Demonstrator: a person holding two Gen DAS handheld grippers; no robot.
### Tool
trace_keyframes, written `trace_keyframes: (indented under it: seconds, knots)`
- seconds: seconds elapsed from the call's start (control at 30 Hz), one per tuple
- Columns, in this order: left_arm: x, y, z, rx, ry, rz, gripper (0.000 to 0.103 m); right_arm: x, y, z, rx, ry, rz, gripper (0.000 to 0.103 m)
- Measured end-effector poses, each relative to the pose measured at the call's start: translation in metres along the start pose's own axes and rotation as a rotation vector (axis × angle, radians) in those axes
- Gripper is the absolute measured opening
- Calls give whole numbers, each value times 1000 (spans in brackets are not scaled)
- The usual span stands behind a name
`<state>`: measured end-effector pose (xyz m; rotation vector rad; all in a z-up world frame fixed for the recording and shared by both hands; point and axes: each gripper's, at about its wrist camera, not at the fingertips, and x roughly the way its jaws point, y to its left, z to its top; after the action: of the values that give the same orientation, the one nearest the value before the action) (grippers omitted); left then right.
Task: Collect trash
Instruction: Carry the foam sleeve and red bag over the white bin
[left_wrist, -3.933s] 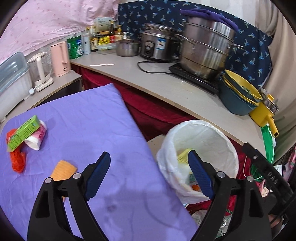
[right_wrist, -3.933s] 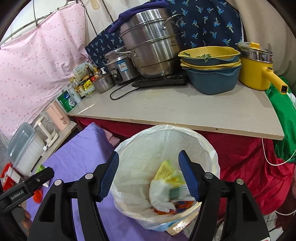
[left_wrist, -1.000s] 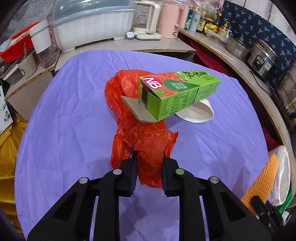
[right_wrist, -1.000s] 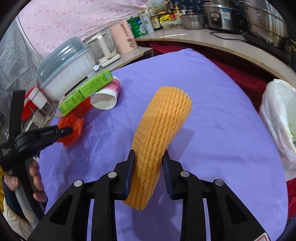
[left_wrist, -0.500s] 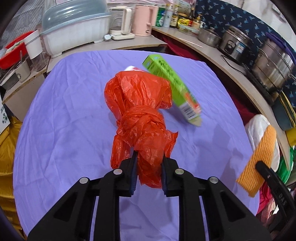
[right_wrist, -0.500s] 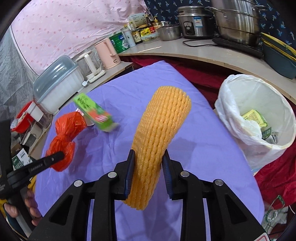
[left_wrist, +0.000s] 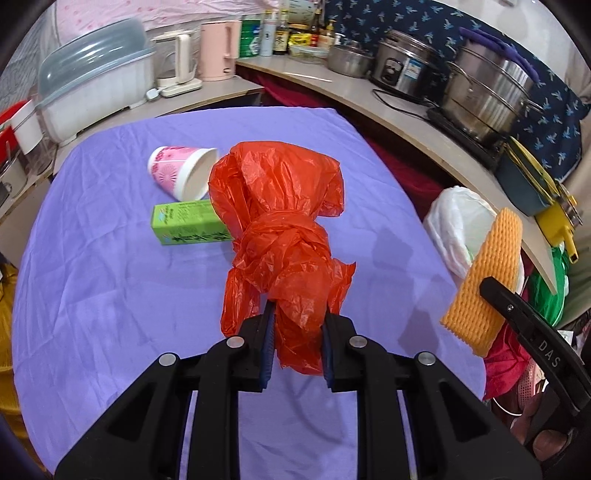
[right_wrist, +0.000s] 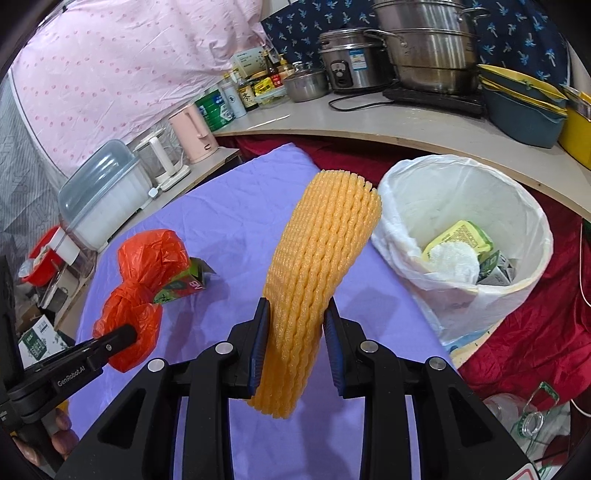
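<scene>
My left gripper (left_wrist: 297, 341) is shut on the tail of a knotted red plastic bag (left_wrist: 280, 221), held up over the purple table (left_wrist: 110, 295). Behind the bag lie a green carton (left_wrist: 184, 225) and a pink paper cup (left_wrist: 181, 171) on its side. My right gripper (right_wrist: 295, 349) is shut on a yellow foam net sleeve (right_wrist: 317, 266), lifted above the cloth beside the white-lined trash bin (right_wrist: 465, 243). The bin holds several scraps. In the right wrist view the red bag (right_wrist: 142, 288) hangs from the left gripper at lower left, with the green carton (right_wrist: 184, 286) behind it.
A curved counter (right_wrist: 406, 125) behind the bin carries steel pots (right_wrist: 424, 55), a rice cooker, stacked bowls (right_wrist: 521, 107), bottles and a pink kettle (right_wrist: 192, 134). A covered dish rack (left_wrist: 92, 92) stands beyond the table's far left. Red cloth (right_wrist: 535, 332) drapes below the bin.
Both grippers have lifted and swung right toward the bin with their loads. The green carton slid off the red bag and now lies flat on the cloth, uncovering the pink cup.
</scene>
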<state>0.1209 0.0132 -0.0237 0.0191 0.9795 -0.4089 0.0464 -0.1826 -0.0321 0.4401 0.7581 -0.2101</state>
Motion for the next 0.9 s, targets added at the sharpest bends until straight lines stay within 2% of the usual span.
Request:
trace_keyframes:
  seconds: [0.4, 0.9]
  knots:
    - [0, -67, 12, 101, -10, -74, 20, -29, -57, 13, 84, -69, -59, 27]
    - [28, -186, 31, 268, 31, -228, 20, -49, -141, 31, 211, -144, -167, 27]
